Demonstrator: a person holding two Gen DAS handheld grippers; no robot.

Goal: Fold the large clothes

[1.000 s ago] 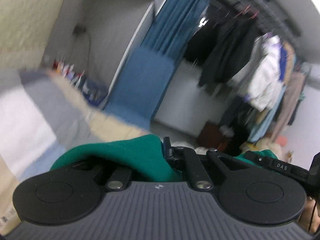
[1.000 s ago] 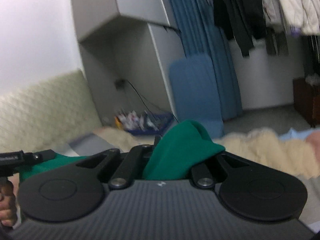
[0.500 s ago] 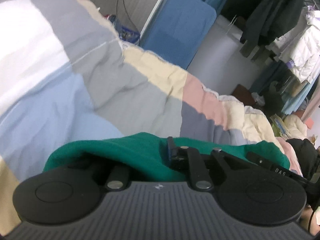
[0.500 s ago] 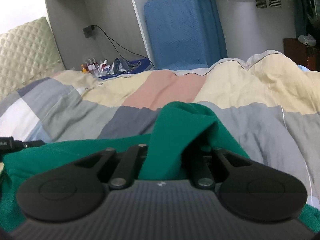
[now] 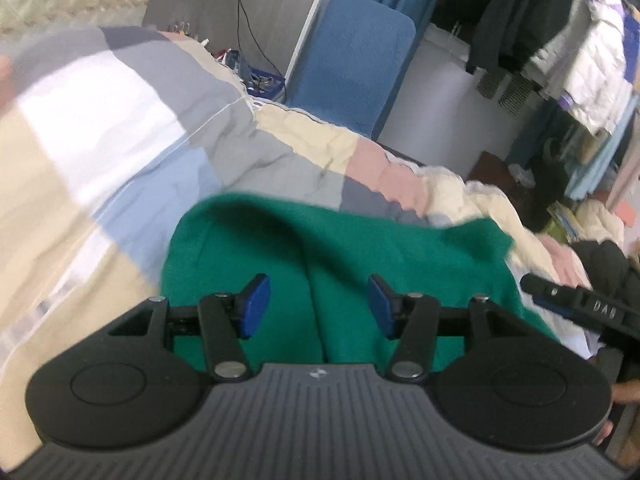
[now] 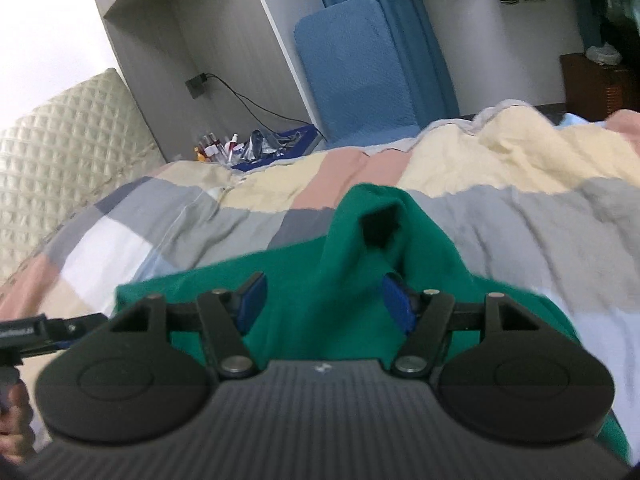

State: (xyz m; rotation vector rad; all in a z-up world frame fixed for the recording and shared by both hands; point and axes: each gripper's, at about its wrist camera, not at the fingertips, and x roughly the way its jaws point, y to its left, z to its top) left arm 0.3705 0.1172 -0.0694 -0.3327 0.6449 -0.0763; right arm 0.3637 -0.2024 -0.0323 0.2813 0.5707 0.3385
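A green garment [image 5: 352, 248] lies bunched on the patchwork quilt [image 5: 132, 128], with a raised fold running between my left fingers. My left gripper [image 5: 316, 300] is open just above it, blue pads apart, holding nothing. In the right wrist view the same green garment [image 6: 352, 256] has a peaked fold with a small dark patch. My right gripper [image 6: 326, 302] is open over it, and the fold stands loose between the pads. The right gripper's finger [image 5: 576, 304] shows at the right of the left wrist view.
The quilt [image 6: 520, 208] covers the whole bed. A quilted headboard [image 6: 60, 152] stands at the left. A blue padded board [image 6: 352, 72], a basket of small bottles [image 6: 256, 148] and a rack of hanging clothes [image 5: 560, 32] lie beyond the bed.
Both grippers came down from a raised pose to the bed and opened. The green garment, earlier pinched in both, now lies released on the quilt.
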